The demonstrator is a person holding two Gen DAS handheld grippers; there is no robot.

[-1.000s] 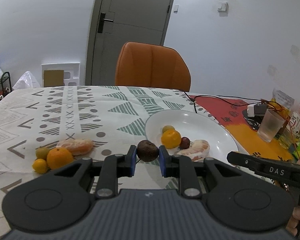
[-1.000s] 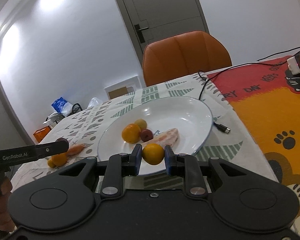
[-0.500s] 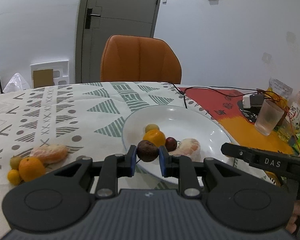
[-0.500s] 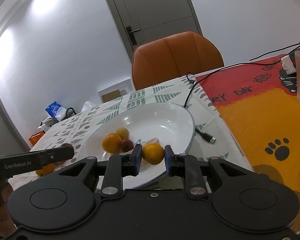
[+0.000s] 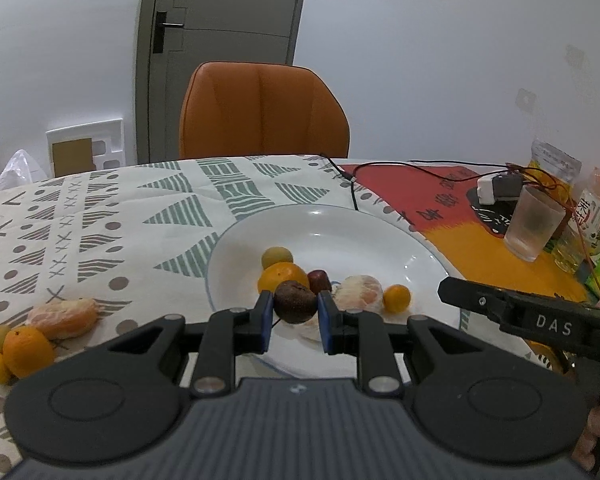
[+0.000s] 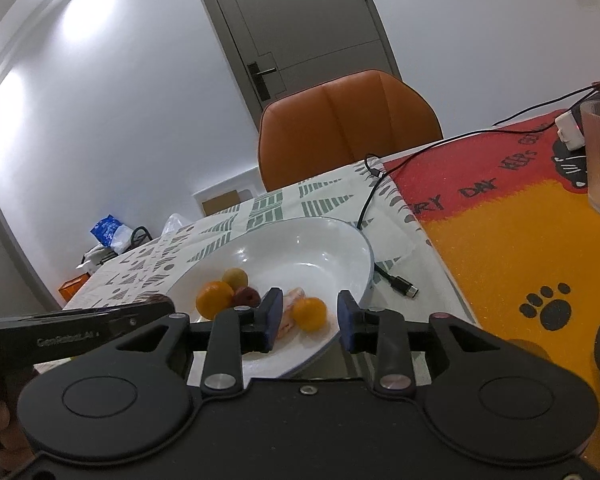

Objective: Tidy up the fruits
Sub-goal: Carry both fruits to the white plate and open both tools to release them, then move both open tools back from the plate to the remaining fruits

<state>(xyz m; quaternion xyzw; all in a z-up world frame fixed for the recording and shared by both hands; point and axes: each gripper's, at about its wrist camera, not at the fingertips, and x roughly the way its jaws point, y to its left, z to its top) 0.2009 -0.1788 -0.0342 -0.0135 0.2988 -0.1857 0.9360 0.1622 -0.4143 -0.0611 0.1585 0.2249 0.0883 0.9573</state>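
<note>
My left gripper [image 5: 294, 322] is shut on a dark brown fruit [image 5: 295, 301] and holds it over the near edge of the white plate [image 5: 340, 236]. On the plate lie a yellow-green fruit [image 5: 277, 257], an orange [image 5: 283, 277], a small red fruit [image 5: 319, 279], a peeled citrus [image 5: 358, 293] and a small orange [image 5: 397, 298]. My right gripper [image 6: 310, 318] is open, with that small orange [image 6: 309, 313] lying on the plate [image 6: 300, 252] between its fingers. More fruit lies left on the cloth: a peeled citrus [image 5: 62, 317], an orange [image 5: 28, 346] and two small fruits.
An orange chair [image 5: 262, 116] stands behind the table. A black cable [image 6: 392, 280] lies beside the plate on the right. A ribbed glass [image 5: 534, 224], bottles and a charger stand at the far right on the red and orange mat [image 6: 512, 240].
My right gripper has opened and let the small orange go onto the plate. My left gripper has carried the dark fruit rightward to the plate.
</note>
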